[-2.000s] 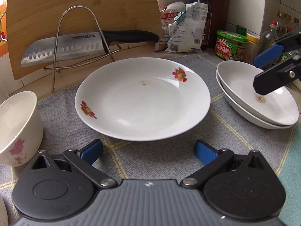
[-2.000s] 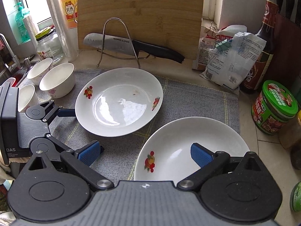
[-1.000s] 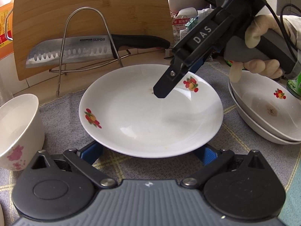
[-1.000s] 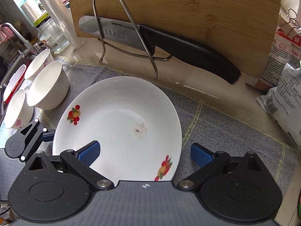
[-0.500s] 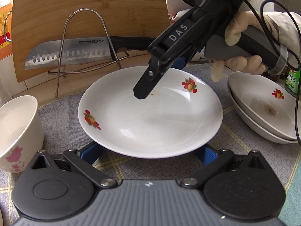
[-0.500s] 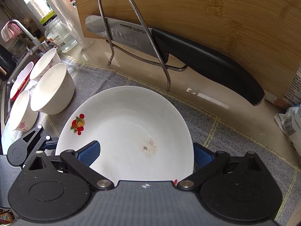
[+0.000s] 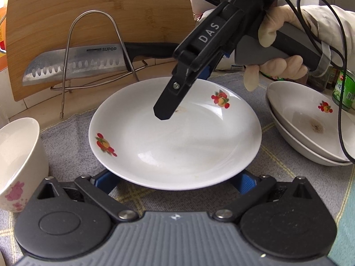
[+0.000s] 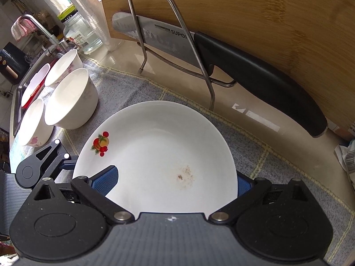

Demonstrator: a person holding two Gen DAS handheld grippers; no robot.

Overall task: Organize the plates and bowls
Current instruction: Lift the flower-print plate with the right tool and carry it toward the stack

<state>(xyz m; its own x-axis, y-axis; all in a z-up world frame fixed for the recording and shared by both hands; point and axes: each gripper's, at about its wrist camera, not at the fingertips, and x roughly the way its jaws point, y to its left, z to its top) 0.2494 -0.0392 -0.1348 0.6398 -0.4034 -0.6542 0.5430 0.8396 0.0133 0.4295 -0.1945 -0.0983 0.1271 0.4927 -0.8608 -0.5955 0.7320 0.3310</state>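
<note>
Three plates showing: one fruit-print plate (image 7: 175,137) sitting mid-mat, two stacked plates (image 7: 310,128) lying to its right. Three bowls (image 8: 71,97) clustering by the sink. Left gripper (image 7: 175,180) gaping wide, pads flanking the plate's near rim, gripping nothing. Right gripper (image 8: 175,180) gaping wide too, hovering over the plate's far rim, holding nothing. Grey checked mat (image 7: 71,137) covering a kitchen counter; one knife (image 7: 75,64) resting on a wire rack against a bamboo board.

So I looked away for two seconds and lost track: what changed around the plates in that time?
The right hand-held gripper left the stack of two white plates and swung across to the single white fruit-patterned plate; its open fingers now straddle the plate's far rim. The left hand-held gripper crept forward to the near rim, also open. Nothing is gripped. The plates, white bowls and steel knife stayed put.
</note>
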